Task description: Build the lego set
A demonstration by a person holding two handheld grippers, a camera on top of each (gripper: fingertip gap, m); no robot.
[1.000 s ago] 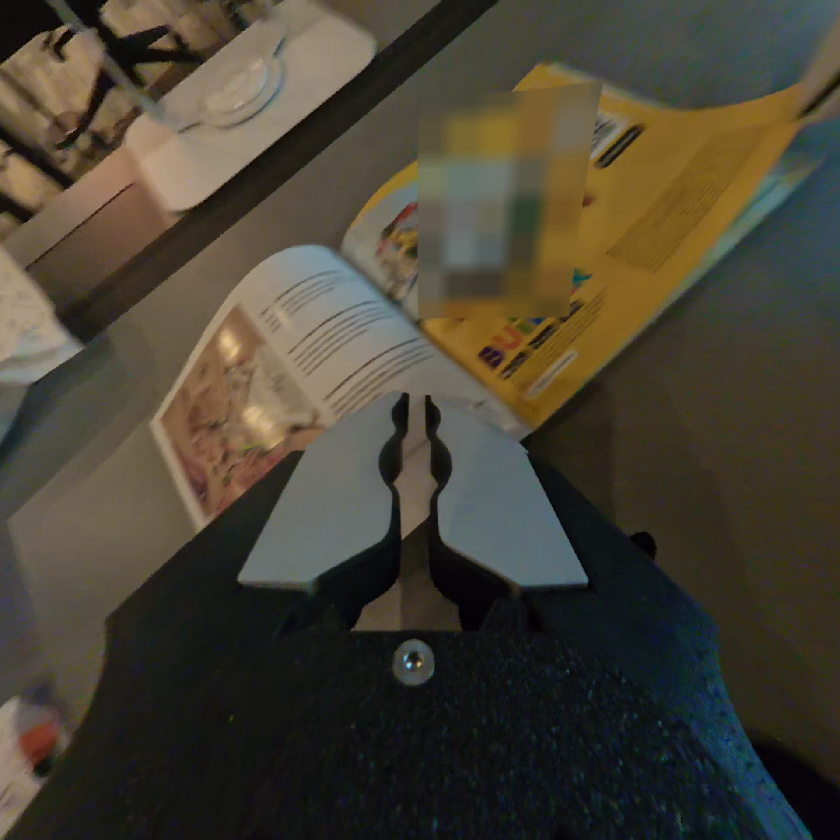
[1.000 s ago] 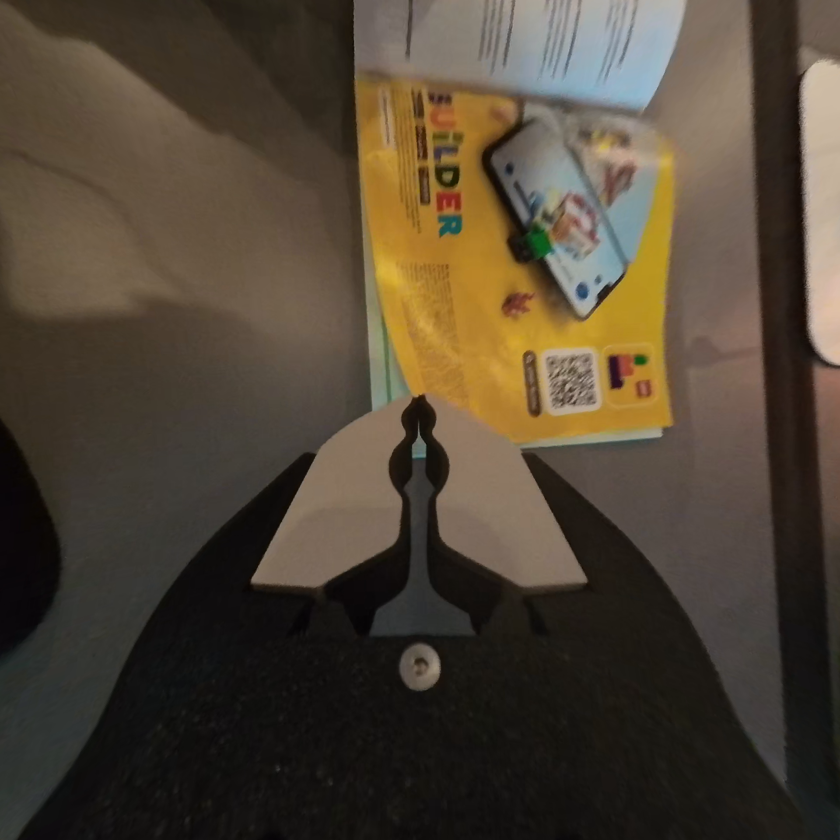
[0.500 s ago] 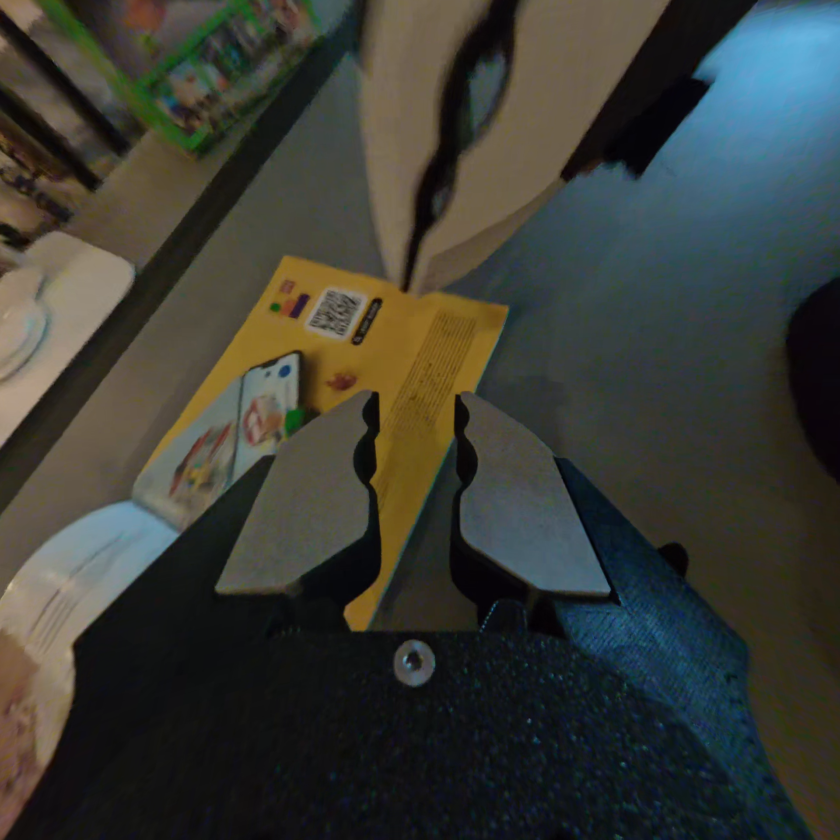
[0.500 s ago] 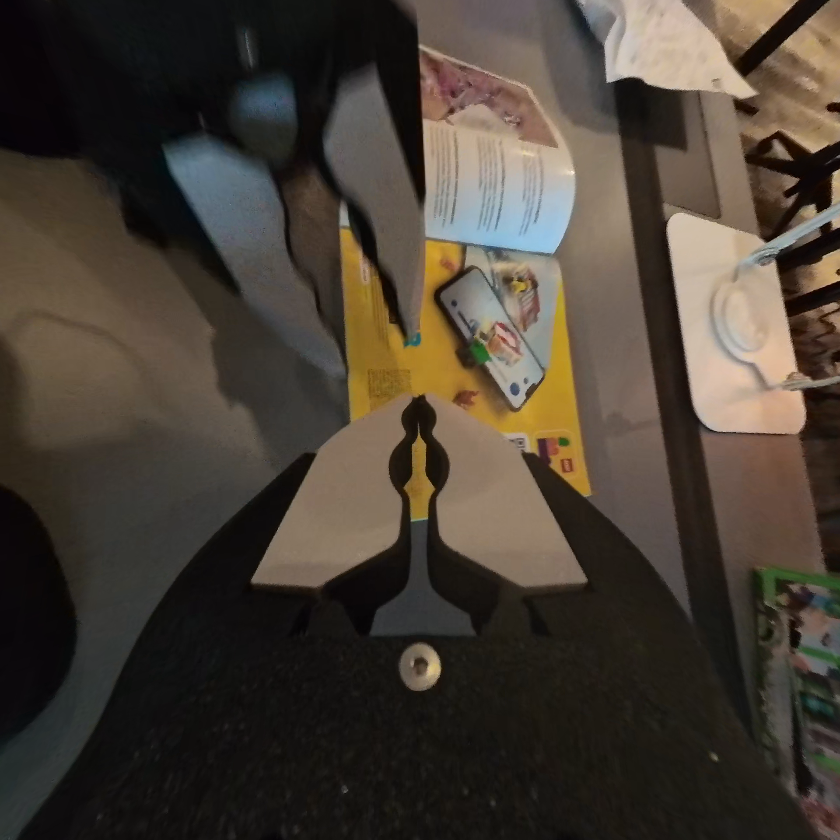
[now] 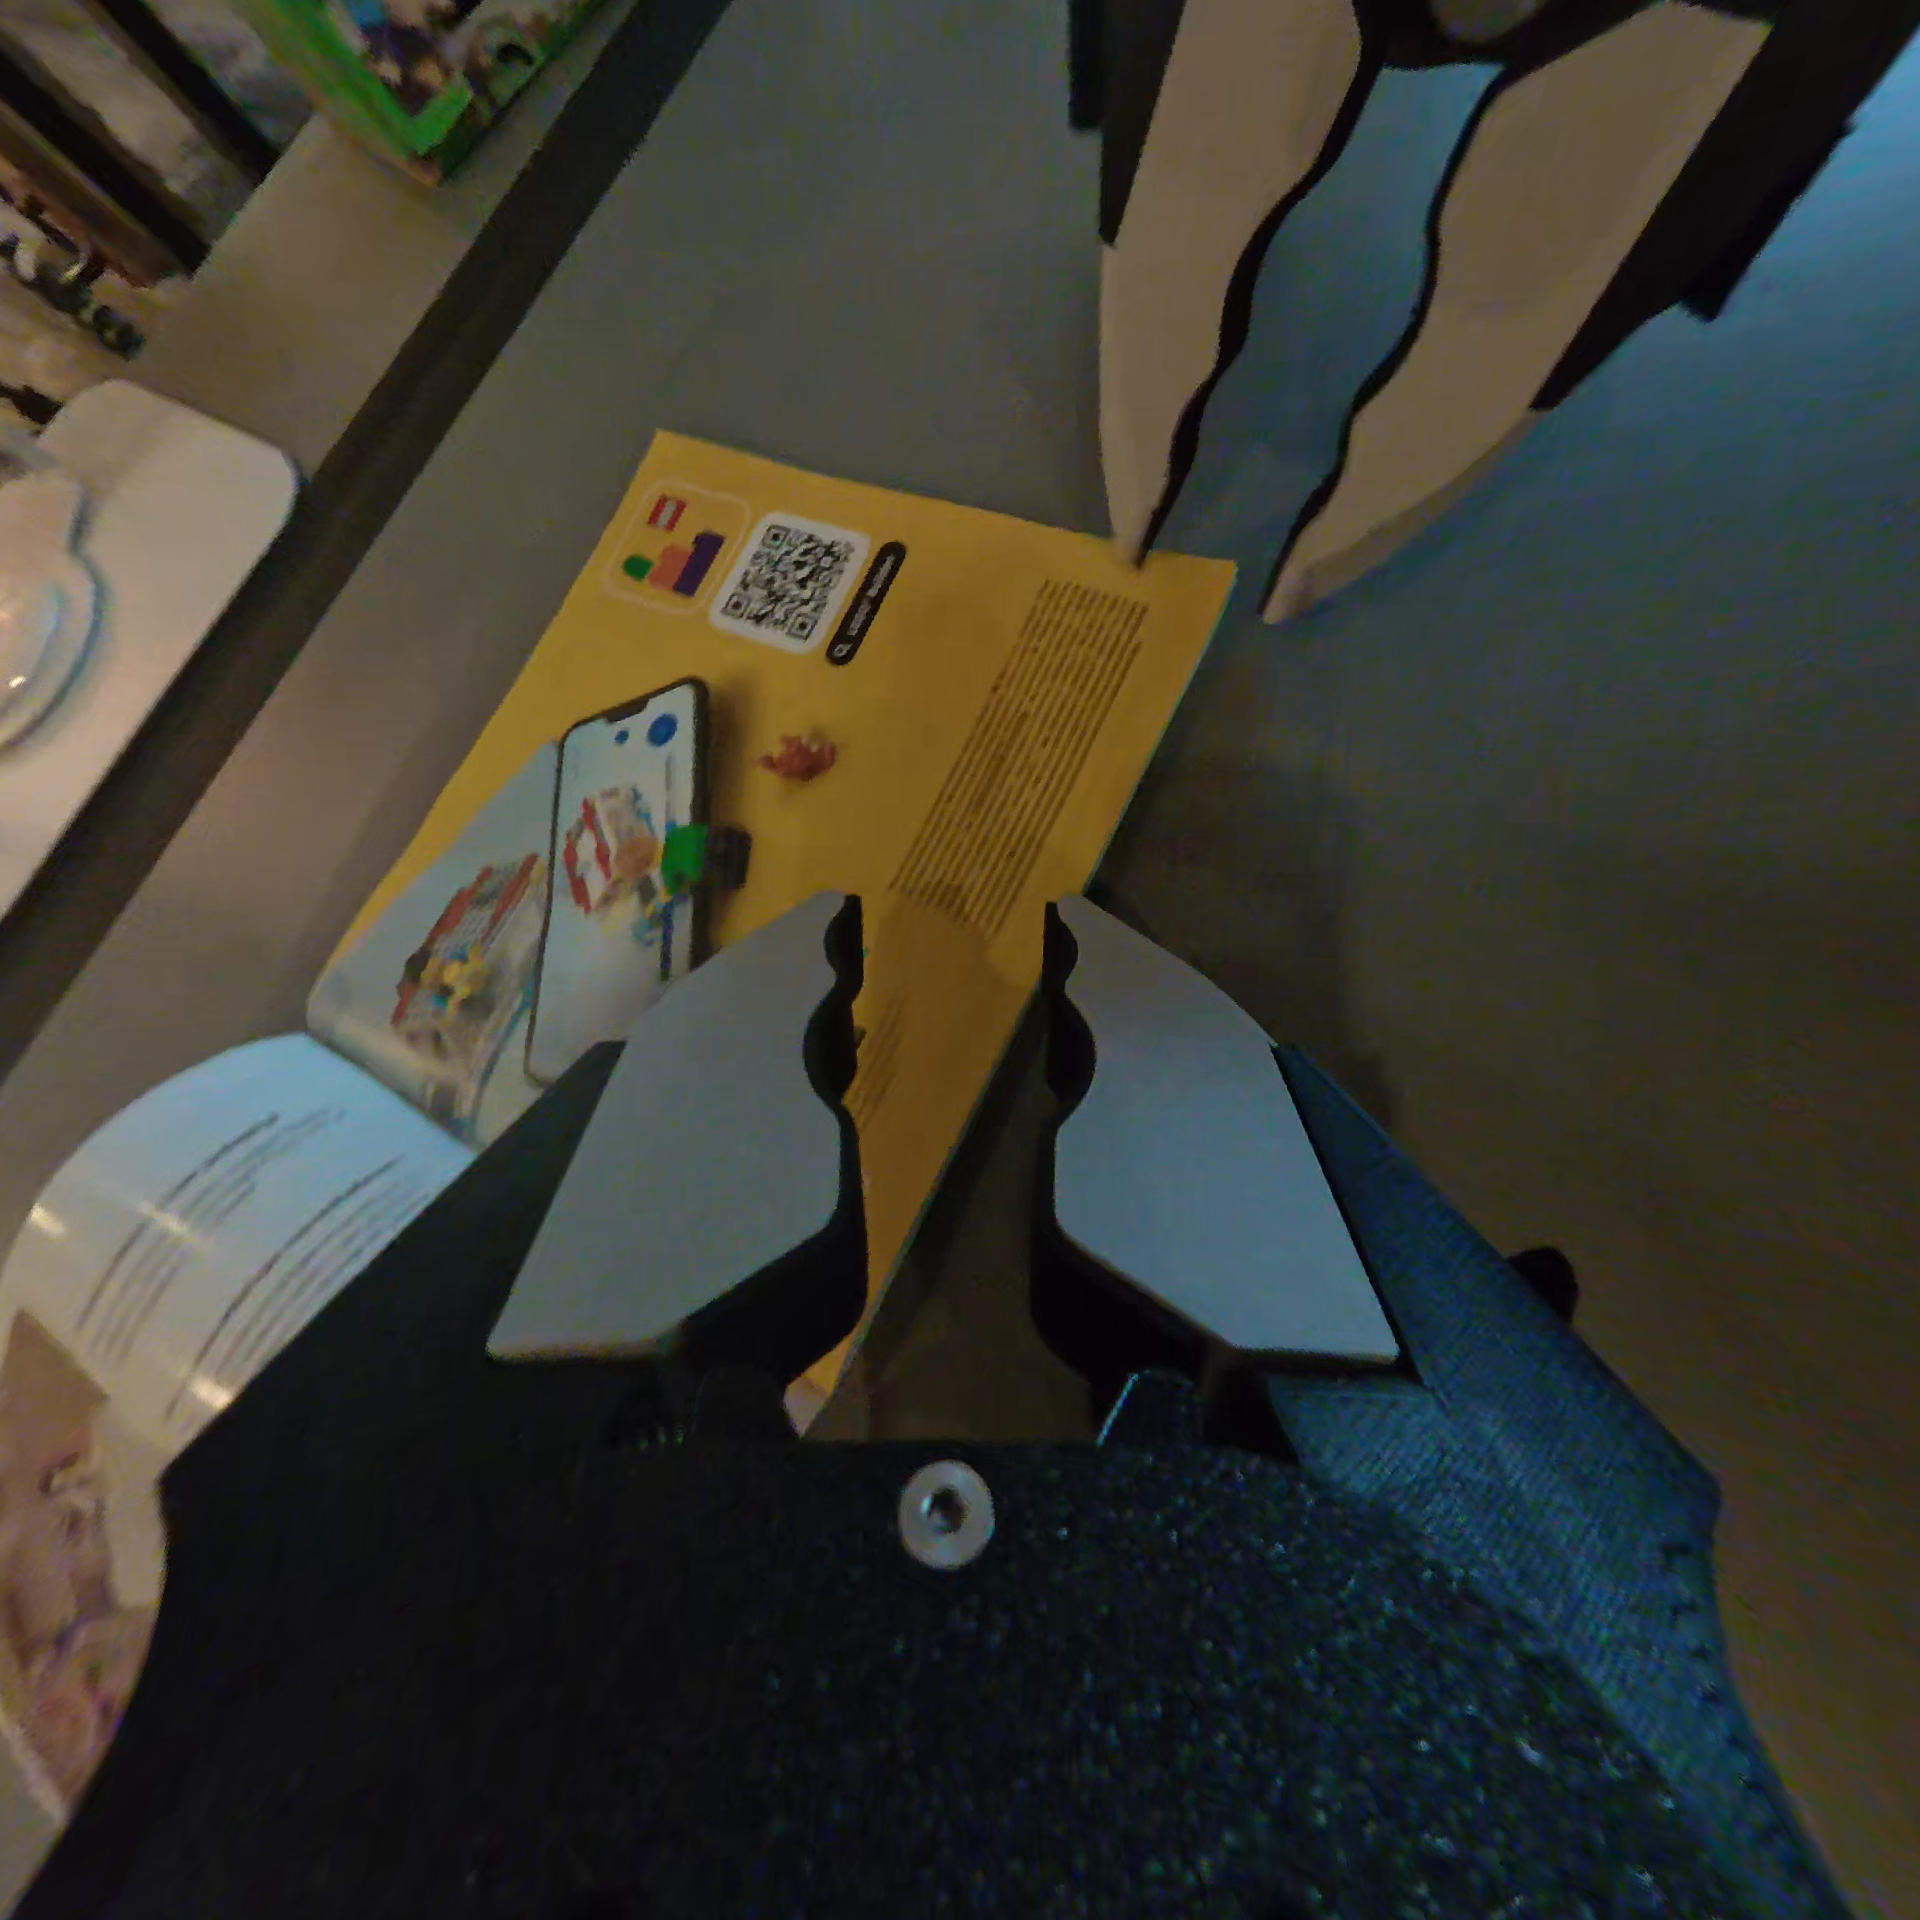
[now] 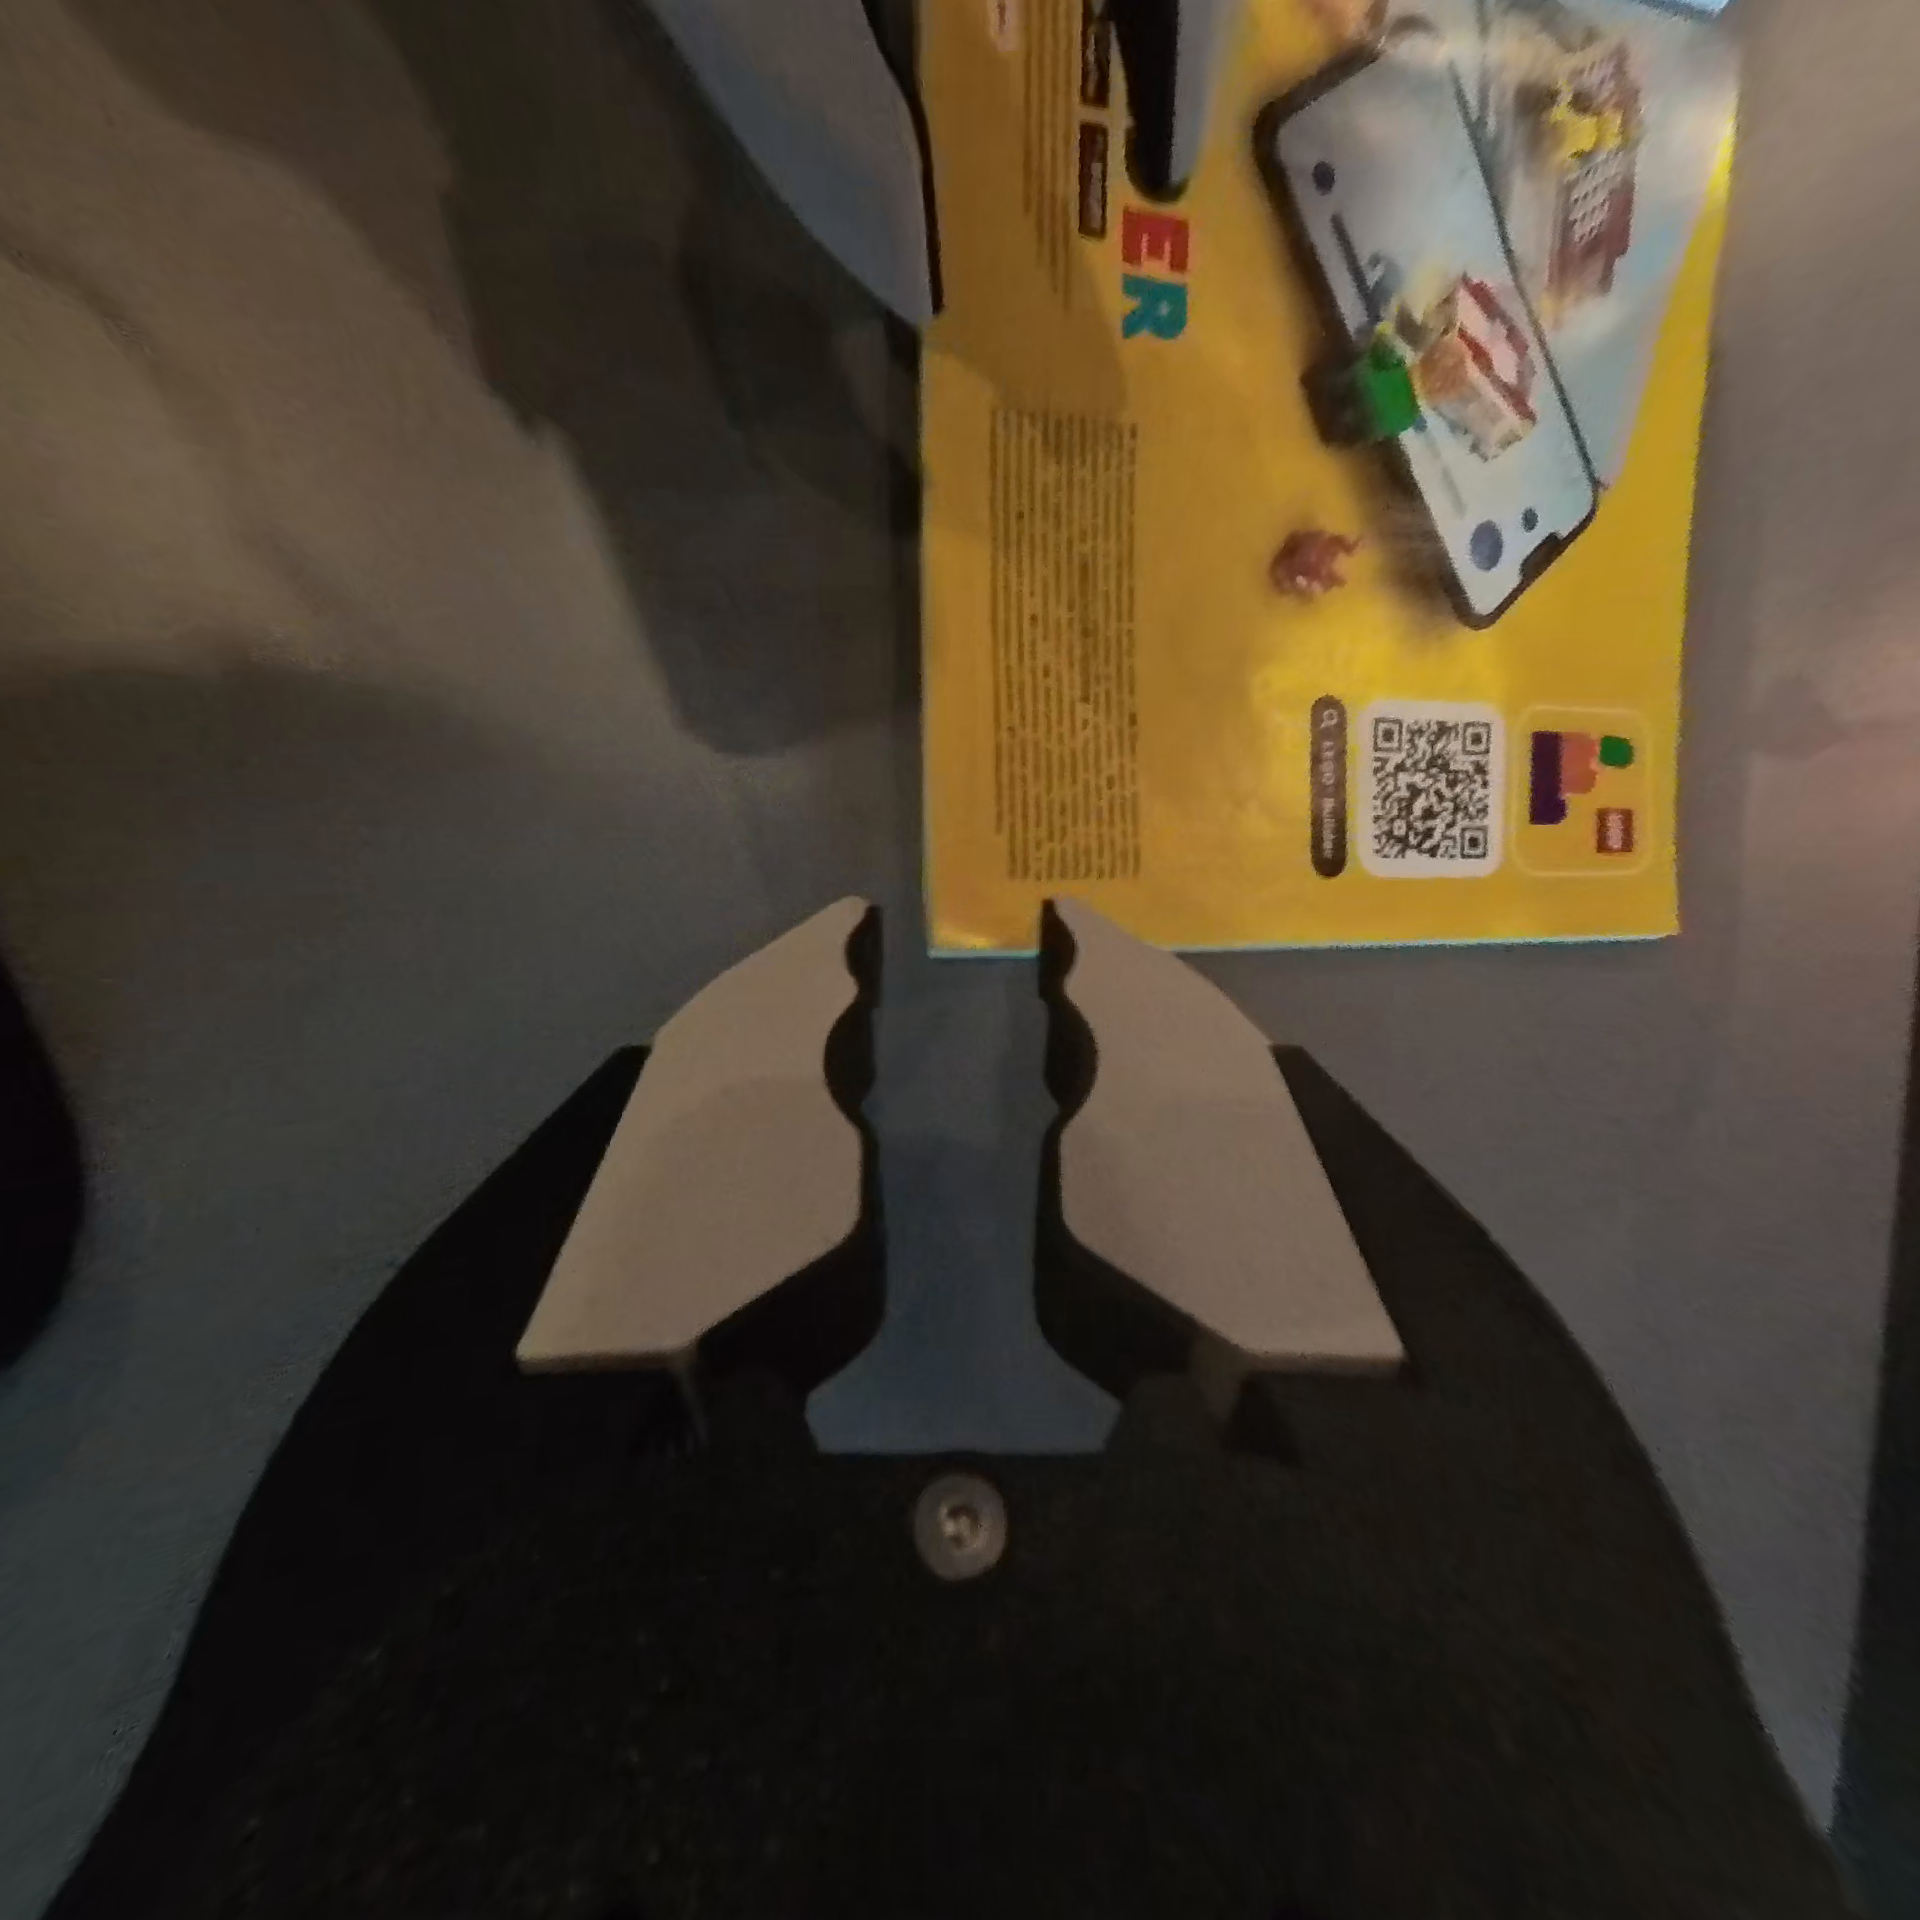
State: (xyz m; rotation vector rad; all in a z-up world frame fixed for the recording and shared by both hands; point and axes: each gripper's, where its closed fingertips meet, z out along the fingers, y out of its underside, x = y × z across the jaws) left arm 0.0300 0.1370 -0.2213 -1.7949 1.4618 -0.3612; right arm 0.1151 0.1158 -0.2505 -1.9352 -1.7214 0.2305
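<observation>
The Lego instruction booklet lies open on the grey table, its yellow page (image 5: 883, 727) facing up with a phone picture and a square code printed on it. A white page (image 5: 208, 1195) curls up at its near left. My left gripper (image 5: 951, 914) is open and empty, just above the page's near right edge. My right gripper (image 5: 1210, 582) is open at the page's far right corner. In the right wrist view the right gripper (image 6: 958, 920) is open and empty at the near left corner of the yellow page (image 6: 1247, 623). One left finger (image 6: 821, 156) shows at the top.
A dark strip (image 5: 416, 364) runs along the table's left side. Beyond it stand a white tray (image 5: 125, 540) and a green box (image 5: 416, 83). The strip also shows at the right edge of the right wrist view (image 6: 1881, 1039). Bare grey table (image 6: 416, 727) lies left of the booklet. The gap from one gripper's tips to the other's is roughly 10 centimeters.
The right gripper was shut and is now open, closer to the booklet's corner. The left gripper opened from nearly shut and swung from the white page to the yellow page.
</observation>
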